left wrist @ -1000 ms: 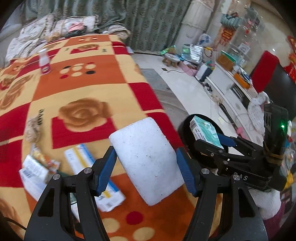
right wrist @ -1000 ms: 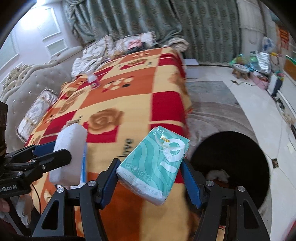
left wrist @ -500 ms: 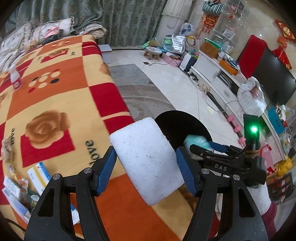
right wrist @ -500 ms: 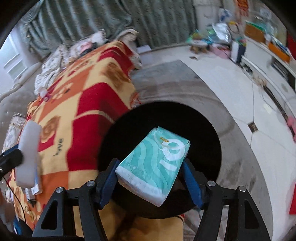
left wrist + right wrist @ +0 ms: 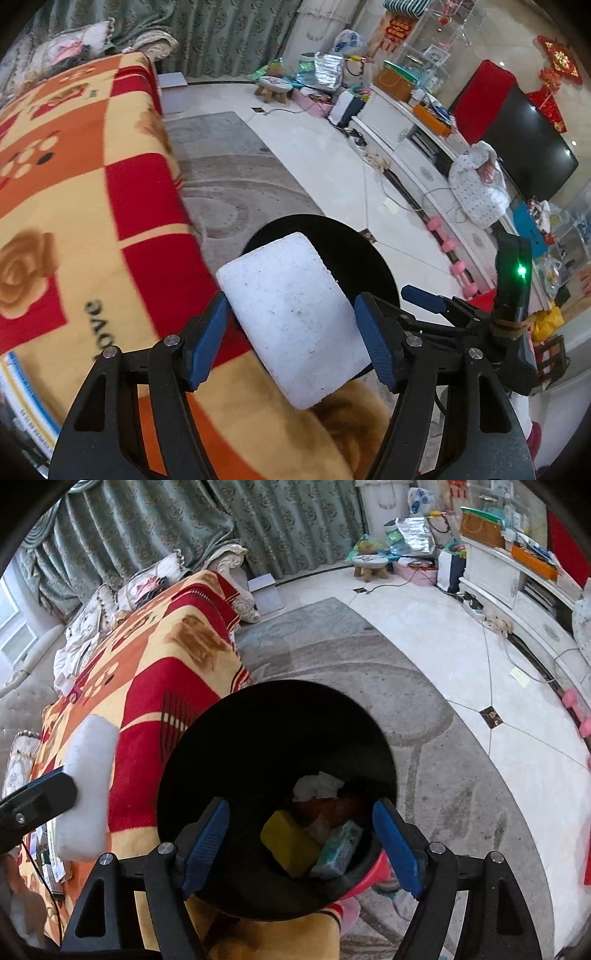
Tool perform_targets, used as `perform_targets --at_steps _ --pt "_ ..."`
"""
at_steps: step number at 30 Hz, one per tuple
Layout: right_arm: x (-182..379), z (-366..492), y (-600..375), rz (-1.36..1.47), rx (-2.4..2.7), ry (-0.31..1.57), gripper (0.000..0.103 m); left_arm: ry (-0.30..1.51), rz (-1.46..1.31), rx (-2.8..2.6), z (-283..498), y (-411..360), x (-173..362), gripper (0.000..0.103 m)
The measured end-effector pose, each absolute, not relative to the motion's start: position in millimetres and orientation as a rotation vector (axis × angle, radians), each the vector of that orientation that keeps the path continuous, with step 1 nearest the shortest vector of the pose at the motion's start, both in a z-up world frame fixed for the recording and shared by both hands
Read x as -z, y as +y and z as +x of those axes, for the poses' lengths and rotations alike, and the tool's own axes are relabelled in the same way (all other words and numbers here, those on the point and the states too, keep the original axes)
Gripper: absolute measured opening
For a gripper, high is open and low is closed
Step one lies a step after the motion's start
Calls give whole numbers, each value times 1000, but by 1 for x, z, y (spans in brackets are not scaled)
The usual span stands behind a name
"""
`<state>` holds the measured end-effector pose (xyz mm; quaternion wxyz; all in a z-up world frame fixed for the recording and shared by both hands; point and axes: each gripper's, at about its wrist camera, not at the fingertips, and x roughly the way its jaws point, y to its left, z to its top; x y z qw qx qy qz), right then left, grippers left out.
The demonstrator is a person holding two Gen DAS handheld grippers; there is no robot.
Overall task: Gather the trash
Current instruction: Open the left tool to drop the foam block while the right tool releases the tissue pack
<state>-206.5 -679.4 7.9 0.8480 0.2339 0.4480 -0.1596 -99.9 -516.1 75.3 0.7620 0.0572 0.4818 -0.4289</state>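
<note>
A: As we look along our left gripper (image 5: 291,332), what do we have between the blue pads?

B: We have a white foam block (image 5: 291,317), clamped by its long sides. The jaws stand fairly wide, since the block fills the whole gap, and each pad presses a side. The block sits tilted, its far end over the rim of the black bin (image 5: 369,254) and its near end over the blanket (image 5: 74,206) with the red, orange and yellow squares.

A: And from the other camera, on the far left?

B: There we see the same foam block (image 5: 88,786) edge-on, held above the blanket (image 5: 155,672), just beside the bin and not yet over its mouth.

A: Moving right, what of our right gripper (image 5: 301,845)?

B: Its jaws are spread wide and hold nothing; the pads touch nothing that we can make out. It hangs over the open mouth of the bin (image 5: 221,746).

A: What lies in the bin?

B: At the bottom we see a yellow sponge (image 5: 290,843), just right of it a teal tissue pack (image 5: 338,849) leaning against it, and behind them a crumpled white paper (image 5: 317,786).

A: And right of the bin?

B: A grey rug (image 5: 461,794) on the floor.
</note>
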Motion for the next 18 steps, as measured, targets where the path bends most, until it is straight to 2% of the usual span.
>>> perform_targets --at_steps 18 --pt "-18 -205 -675 475 326 935 80 1100 34 970 -87 -516 -70 72"
